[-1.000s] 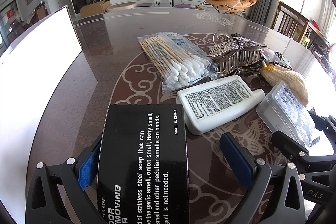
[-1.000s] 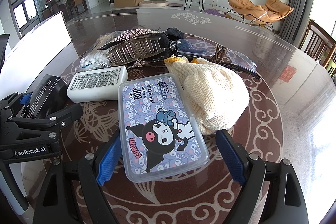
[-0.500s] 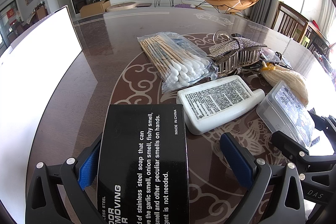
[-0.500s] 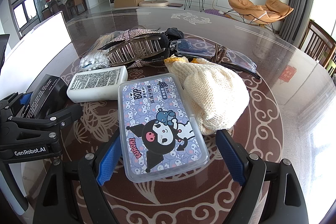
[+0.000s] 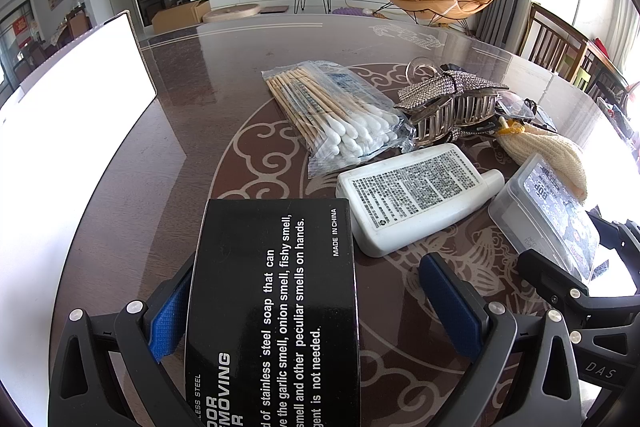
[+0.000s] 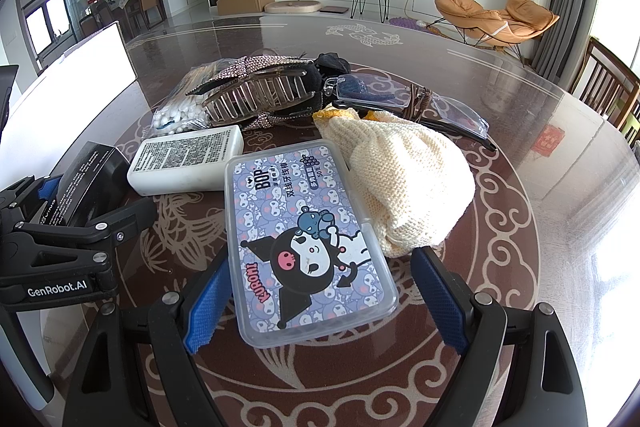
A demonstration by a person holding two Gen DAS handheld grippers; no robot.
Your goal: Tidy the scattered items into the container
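Left wrist view
Left gripper (image 5: 316, 301): fingers spread apart, blue pads either side of a black box; left pad against the box edge, right pad clear of it.
Black box (image 5: 276, 303): stainless steel soap carton with white print, lying flat on the tabletop between the fingers.
Tabletop (image 5: 224, 75): dark glossy brown with pale cloud scrollwork.
White bottle (image 5: 412, 195): flat, label up, just right of the box, cap pointing right.
Cotton swabs (image 5: 340, 115): clear bag of wooden-stick swabs, behind the bottle.
Hair claw clip (image 5: 452, 103): rhinestone-covered, right of the swabs and touching the bag.
Knitted pouch (image 5: 556, 151): cream, far right, behind a clear plastic case.
Container (image 5: 72, 115): white wall at the left edge, overexposed; interior not visible.

Right wrist view
Right gripper (image 6: 324, 297): fingers spread apart, straddling the near end of the floss pick case; pads not clearly pressing it.
Floss pick case (image 6: 306, 239): clear plastic, cartoon label, flat on the tabletop.
Knitted pouch (image 6: 408, 183): touching the case's right side.
White bottle (image 6: 188, 159): touching the case's far left corner.
Glasses (image 6: 404, 99): clear-lensed, behind the pouch.
Hair claw clip (image 6: 260, 95): behind the bottle.
Left gripper (image 6: 72, 227): at left, around the black box (image 6: 92, 179).
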